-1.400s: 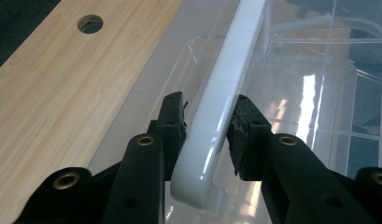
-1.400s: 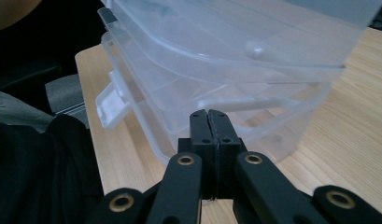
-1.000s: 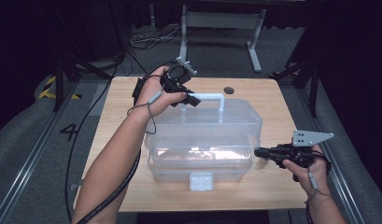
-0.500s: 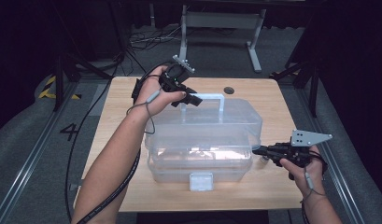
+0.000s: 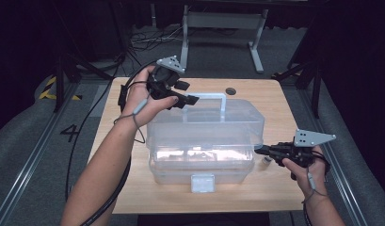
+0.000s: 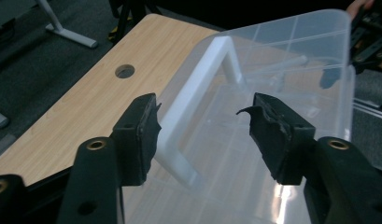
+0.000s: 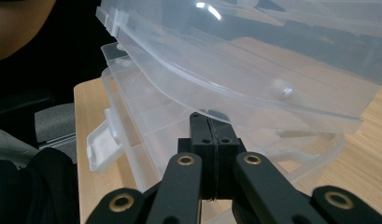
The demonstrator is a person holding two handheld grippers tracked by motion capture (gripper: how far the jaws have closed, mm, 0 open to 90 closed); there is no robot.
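A clear plastic box (image 5: 204, 136) with a white handle (image 5: 213, 97) stands mid-table. My left gripper (image 5: 192, 100) hovers open at the handle's left end; the handle (image 6: 198, 88) runs between and beyond the spread jaws of the left gripper (image 6: 202, 119) without touching them. At the box's right side, my right gripper (image 5: 260, 150) is shut. The tips of the right gripper (image 7: 210, 122) sit under the rim of the lid (image 7: 235, 60), which is tilted up off the base (image 7: 146, 140). Nothing shows between its jaws.
The box's front latch (image 5: 203, 182) hangs loose, and it shows again as a white latch (image 7: 104, 140). A small pale object (image 5: 266, 161) lies on the wooden table (image 5: 284, 197) beside my right gripper. A cable hole (image 5: 231, 91) is at the back. Metal stands are on the floor behind.
My right gripper has crept slightly left against the box's side. The left gripper has barely moved.
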